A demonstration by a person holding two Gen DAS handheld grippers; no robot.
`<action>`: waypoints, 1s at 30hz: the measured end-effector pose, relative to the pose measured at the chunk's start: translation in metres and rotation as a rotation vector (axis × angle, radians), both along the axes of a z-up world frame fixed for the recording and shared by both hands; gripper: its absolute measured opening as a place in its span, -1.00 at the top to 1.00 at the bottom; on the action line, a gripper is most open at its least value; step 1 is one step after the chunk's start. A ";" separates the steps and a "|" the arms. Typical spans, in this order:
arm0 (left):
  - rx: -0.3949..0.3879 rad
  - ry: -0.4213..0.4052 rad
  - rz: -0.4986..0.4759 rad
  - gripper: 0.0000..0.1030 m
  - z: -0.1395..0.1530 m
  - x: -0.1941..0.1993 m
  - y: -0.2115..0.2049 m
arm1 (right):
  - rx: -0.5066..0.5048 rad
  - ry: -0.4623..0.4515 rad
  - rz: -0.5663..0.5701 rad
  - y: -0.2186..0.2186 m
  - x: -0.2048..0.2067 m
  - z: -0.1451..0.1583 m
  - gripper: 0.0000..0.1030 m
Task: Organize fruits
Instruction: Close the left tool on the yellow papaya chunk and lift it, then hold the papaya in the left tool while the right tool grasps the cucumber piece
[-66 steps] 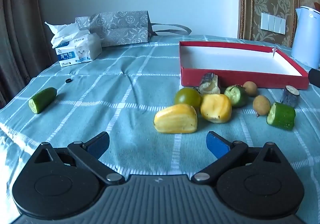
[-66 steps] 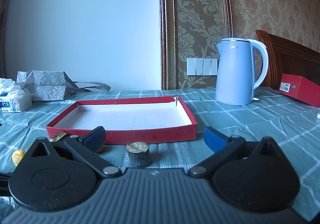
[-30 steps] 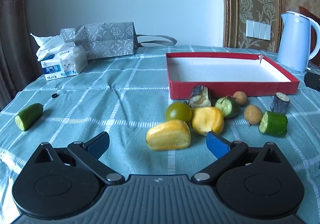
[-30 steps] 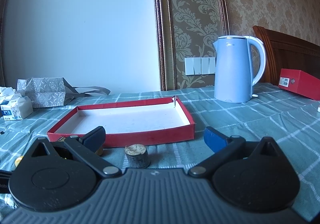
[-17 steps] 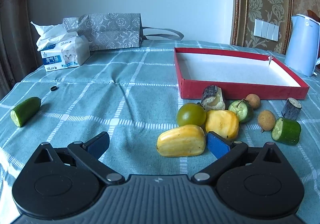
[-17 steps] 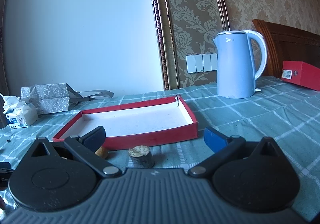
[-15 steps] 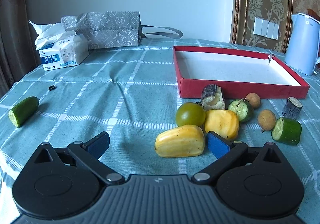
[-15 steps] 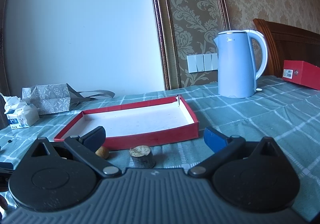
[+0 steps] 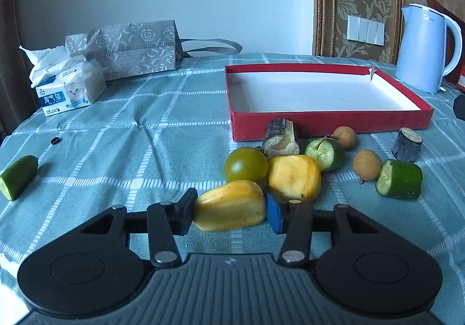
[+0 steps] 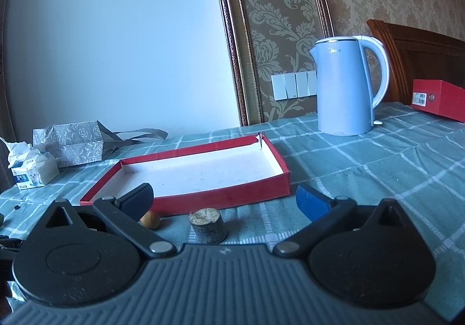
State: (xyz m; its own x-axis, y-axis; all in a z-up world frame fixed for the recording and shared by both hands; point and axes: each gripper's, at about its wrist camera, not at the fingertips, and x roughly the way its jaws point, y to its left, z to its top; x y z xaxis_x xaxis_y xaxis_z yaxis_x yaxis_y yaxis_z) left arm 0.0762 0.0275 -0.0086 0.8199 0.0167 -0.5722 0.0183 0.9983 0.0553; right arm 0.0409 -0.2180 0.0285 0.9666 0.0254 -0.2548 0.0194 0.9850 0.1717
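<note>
Teal checked tablecloth (image 9: 122,133), red tray (image 9: 328,124), patterned wallpaper (image 10: 284,5), kettle (image 10: 345,86)

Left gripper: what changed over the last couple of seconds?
The left gripper moved up to the near yellow fruit piece and its jaws are closing, fingers now against the piece's two ends. Earlier they stood wide open with nothing between them. The red tray is still empty, the other fruits have not moved, and the right gripper stays open.

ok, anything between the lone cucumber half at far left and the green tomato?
Nothing: the left wrist view shows only bare checked teal tablecloth between the cut green cucumber half and the round green tomato.
</note>
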 end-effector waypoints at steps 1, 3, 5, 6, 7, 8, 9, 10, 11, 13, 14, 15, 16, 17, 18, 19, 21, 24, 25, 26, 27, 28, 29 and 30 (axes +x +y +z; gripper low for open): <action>-0.006 0.002 -0.001 0.07 0.000 0.000 0.001 | 0.001 0.001 -0.002 0.000 0.000 0.000 -1.00; -0.005 0.001 -0.005 0.08 0.000 0.000 0.002 | 0.004 0.002 -0.006 -0.001 0.000 0.000 -1.00; -0.003 0.004 0.000 0.09 0.001 -0.001 0.002 | 0.008 0.002 -0.008 -0.002 0.000 0.000 -1.00; -0.003 0.004 0.004 0.09 0.001 -0.002 0.003 | 0.008 0.003 -0.008 -0.002 0.001 0.000 -1.00; -0.004 0.002 0.010 0.09 0.002 -0.004 0.004 | 0.009 0.005 -0.008 -0.002 0.001 0.000 -1.00; -0.010 -0.002 0.014 0.09 0.004 -0.007 0.005 | 0.011 0.008 -0.009 -0.003 0.001 0.000 -1.00; -0.014 -0.010 0.018 0.09 0.006 -0.010 0.006 | 0.018 0.015 -0.005 -0.004 0.001 0.000 -1.00; -0.014 -0.021 0.019 0.09 0.008 -0.014 0.007 | 0.029 0.026 0.010 -0.004 0.001 -0.001 -1.00; -0.011 -0.033 0.022 0.09 0.012 -0.018 0.008 | 0.046 0.043 0.041 -0.005 0.002 -0.001 -1.00; 0.000 -0.056 0.028 0.09 0.018 -0.026 0.010 | 0.072 0.082 0.105 -0.002 0.002 -0.003 -1.00; 0.001 -0.066 0.033 0.09 0.020 -0.030 0.012 | 0.069 0.093 0.133 0.001 0.002 -0.003 -1.00; -0.001 -0.072 0.034 0.09 0.022 -0.034 0.013 | 0.044 0.097 0.154 0.006 0.000 -0.003 -1.00; -0.005 -0.073 0.032 0.09 0.023 -0.037 0.015 | 0.005 0.097 0.162 0.012 -0.002 -0.003 -1.00; -0.012 -0.072 0.028 0.09 0.023 -0.040 0.017 | -0.037 0.098 0.170 0.018 -0.004 -0.003 -1.00; -0.016 -0.071 0.026 0.09 0.022 -0.042 0.018 | -0.084 0.104 0.184 0.027 -0.005 -0.004 -1.00; -0.020 -0.069 0.027 0.09 0.021 -0.044 0.019 | -0.119 0.114 0.202 0.032 -0.005 -0.005 -1.00; -0.033 -0.061 0.026 0.09 0.018 -0.046 0.022 | -0.173 0.136 0.247 0.041 -0.003 -0.008 -1.00; -0.046 -0.048 0.025 0.09 0.013 -0.047 0.023 | -0.230 0.185 0.306 0.049 0.006 -0.014 -1.00; -0.049 -0.046 0.023 0.09 0.012 -0.047 0.023 | -0.236 0.199 0.325 0.050 0.009 -0.015 -1.00; -0.051 -0.043 0.021 0.09 0.012 -0.047 0.023 | -0.238 0.210 0.347 0.050 0.012 -0.016 -1.00; -0.056 -0.042 0.020 0.09 0.011 -0.047 0.023 | -0.241 0.222 0.378 0.051 0.015 -0.017 -1.00; -0.060 -0.043 0.015 0.09 0.011 -0.048 0.022 | -0.252 0.233 0.389 0.053 0.017 -0.018 -0.98; -0.064 -0.044 0.008 0.09 0.011 -0.048 0.022 | -0.270 0.242 0.396 0.056 0.020 -0.018 -0.89; -0.066 -0.046 0.004 0.09 0.011 -0.049 0.021 | -0.286 0.251 0.404 0.058 0.021 -0.019 -0.81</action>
